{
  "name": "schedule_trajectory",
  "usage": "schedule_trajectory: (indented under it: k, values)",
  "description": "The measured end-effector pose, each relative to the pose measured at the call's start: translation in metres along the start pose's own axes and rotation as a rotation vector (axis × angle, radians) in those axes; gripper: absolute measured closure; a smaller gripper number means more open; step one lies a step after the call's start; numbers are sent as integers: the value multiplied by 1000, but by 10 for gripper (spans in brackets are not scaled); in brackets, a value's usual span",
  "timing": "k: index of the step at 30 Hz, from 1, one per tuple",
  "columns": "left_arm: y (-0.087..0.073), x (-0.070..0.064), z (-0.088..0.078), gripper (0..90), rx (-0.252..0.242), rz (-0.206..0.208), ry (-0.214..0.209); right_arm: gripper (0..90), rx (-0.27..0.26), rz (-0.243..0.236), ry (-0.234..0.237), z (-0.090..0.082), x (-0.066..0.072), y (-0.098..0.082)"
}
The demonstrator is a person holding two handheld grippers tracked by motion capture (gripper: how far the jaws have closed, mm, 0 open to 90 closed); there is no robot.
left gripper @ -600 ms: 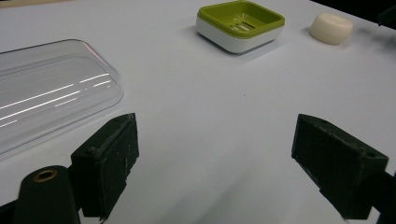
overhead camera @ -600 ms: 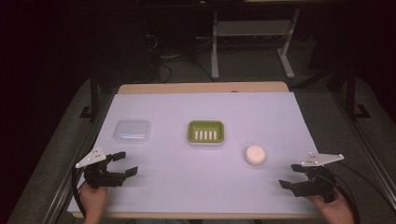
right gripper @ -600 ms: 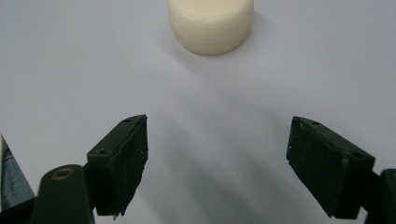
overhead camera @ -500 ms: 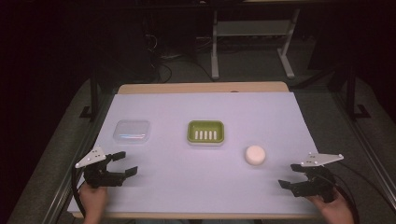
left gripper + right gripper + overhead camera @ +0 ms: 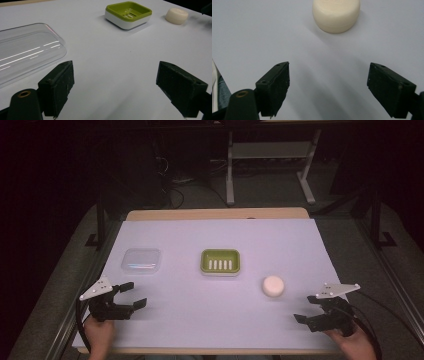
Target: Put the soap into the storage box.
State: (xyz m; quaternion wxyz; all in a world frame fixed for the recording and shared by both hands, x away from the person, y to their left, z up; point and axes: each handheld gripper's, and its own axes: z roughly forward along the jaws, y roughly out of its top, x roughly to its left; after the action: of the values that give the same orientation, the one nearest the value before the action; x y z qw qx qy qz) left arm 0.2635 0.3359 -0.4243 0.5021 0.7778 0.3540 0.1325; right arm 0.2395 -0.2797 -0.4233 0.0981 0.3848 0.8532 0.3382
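White paper covers the table (image 5: 300, 240). Nothing is started: the soap (image 5: 273, 285) lies outside the green dish (image 5: 220, 261), clear lid (image 5: 142, 260) apart. Both the right gripper (image 5: 306, 311) and left gripper (image 5: 133, 295) gape, empty.

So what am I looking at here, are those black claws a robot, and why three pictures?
No robot: a person holds a hand tool with two black fingers in each hand, the left gripper and the right gripper. One camera looks down from above; one rides on each tool and looks along its fingers. On the white table lie a clear lid, a green soap dish and a round soap. The right gripper points at the soap. Both tools are open and hold nothing.
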Motion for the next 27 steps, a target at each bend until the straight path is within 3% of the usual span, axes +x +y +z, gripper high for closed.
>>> schedule_trajectory:
  k: [4,12,27]
  values:
    - [0,0,0,145,2,0,0,150,27,-7,4,3,0,5]
    - [0,1,-1,145,3,0,3,150,33,-28,44,6,1,20]
    - [0,0,-2,145,-3,0,5,150,57,-58,48,13,0,42]
